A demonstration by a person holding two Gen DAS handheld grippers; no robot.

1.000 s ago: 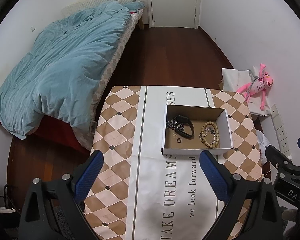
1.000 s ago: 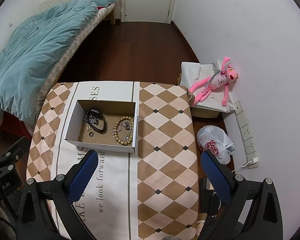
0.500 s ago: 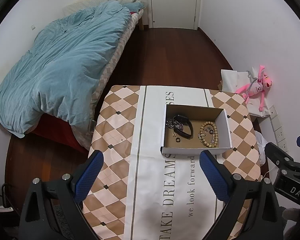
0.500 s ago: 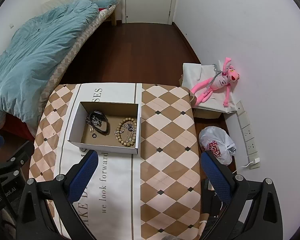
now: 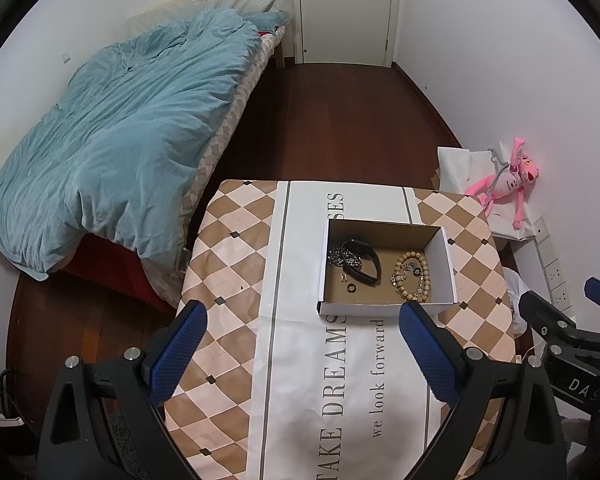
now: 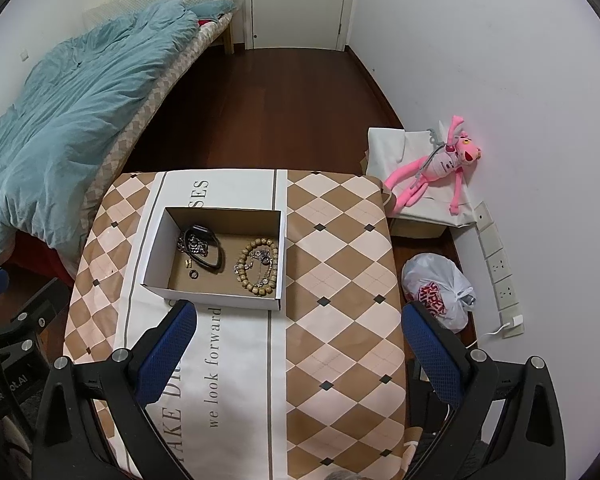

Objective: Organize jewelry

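- Left claw (image 5: pixel 300 344): fingers spread wide, nothing between them, held above the near part of the counter (image 5: pixel 236 340).
- Right claw (image 6: pixel 298 344): fingers also spread wide and holding nothing, above the same counter (image 6: pixel 340 280), which wears a checked brown-and-cream cloth with a white printed strip.
- Box (image 5: pixel 388 309): open white cardboard, brown inside, sits ahead of the left claw and slightly to its right. From the right claw it lies ahead and to the left (image 6: pixel 152 256).
- Inside the box, right half: a ring of tan wooden beads (image 5: pixel 412 277) with a small silvery chain lying across it (image 6: pixel 260 266).
- Inside the box, left half: a black strap bracelet (image 5: pixel 362 262) overlapping a heap of silver chain (image 5: pixel 340 258). Same pair seen from the right claw (image 6: pixel 212 254).
- A small dark ring (image 5: pixel 352 288) lies apart on the box floor, nearer the claw than the strap (image 6: pixel 193 275). A tiny pale piece sits beside it; too small to identify.
- Far left of both claws: bed with a teal quilt (image 5: pixel 120 152).
- Right of the right claw, on the floor: white plastic bag (image 6: pixel 436 292); farther ahead, a pink plush toy (image 6: pixel 432 172) against the wall.
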